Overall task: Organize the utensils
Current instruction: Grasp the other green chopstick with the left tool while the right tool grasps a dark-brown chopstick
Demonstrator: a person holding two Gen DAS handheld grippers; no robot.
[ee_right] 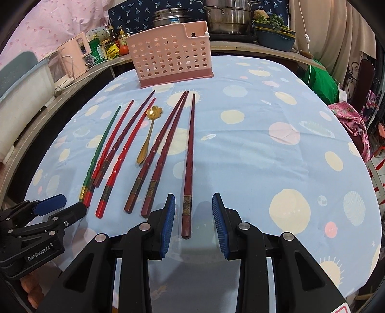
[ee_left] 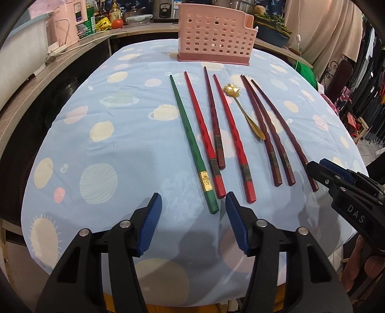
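Observation:
Several chopsticks lie side by side on the blue tablecloth: a green one (ee_left: 190, 142), red ones (ee_left: 204, 134) and dark maroon ones (ee_left: 264, 130). A gold flower-bowl spoon (ee_left: 243, 110) lies among them. A pink perforated utensil holder (ee_left: 214, 33) stands at the table's far side. My left gripper (ee_left: 193, 224) is open, just short of the green chopstick's near end. My right gripper (ee_right: 193, 219) is open, and the near end of the rightmost maroon chopstick (ee_right: 187, 173) lies between its jaws. The green chopstick (ee_right: 101, 149), spoon (ee_right: 149, 130) and holder (ee_right: 170, 55) also show in the right wrist view.
A wooden counter (ee_left: 43, 79) runs along the left and back with a pink appliance (ee_left: 69, 21), bottles, a tomato and steel pots (ee_right: 228, 16). A planter with greens (ee_right: 274, 33) sits at the back right. The tablecloth's right half (ee_right: 288, 144) holds no utensils.

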